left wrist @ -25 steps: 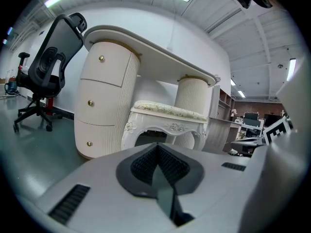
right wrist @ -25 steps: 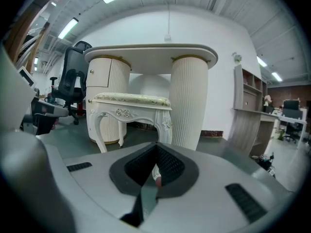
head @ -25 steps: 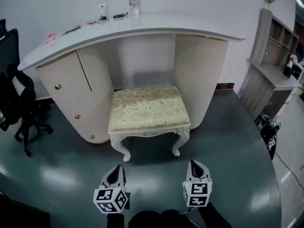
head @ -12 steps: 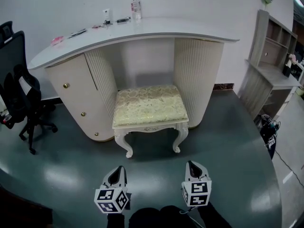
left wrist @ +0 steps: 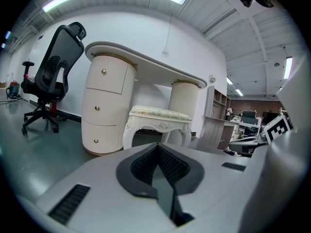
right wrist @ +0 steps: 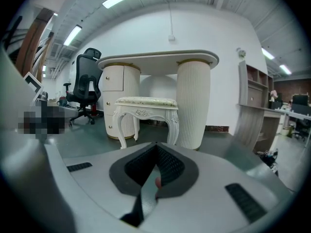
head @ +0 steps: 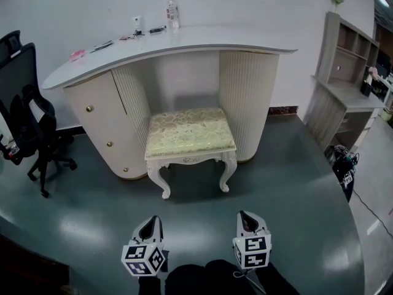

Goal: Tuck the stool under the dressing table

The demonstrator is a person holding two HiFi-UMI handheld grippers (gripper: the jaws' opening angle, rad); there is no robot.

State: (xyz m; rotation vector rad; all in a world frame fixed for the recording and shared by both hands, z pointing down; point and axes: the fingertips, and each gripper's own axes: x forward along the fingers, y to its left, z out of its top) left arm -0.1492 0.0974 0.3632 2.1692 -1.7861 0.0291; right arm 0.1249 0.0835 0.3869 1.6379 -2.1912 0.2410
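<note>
- Head view: a white carved stool with a gold-patterned cushion (head: 190, 133) is seen in the knee recess of the cream dressing table with a curved top (head: 184, 39). It is set between the drawer cabinet and the ribbed column, and its front legs are forward of both bases.
- The left gripper (head: 149, 222) and the right gripper (head: 245, 216) are held low over the dark green floor, well apart from the stool.
- Both pairs of jaws are pressed together at the tips, with nothing clamped between them.
</note>
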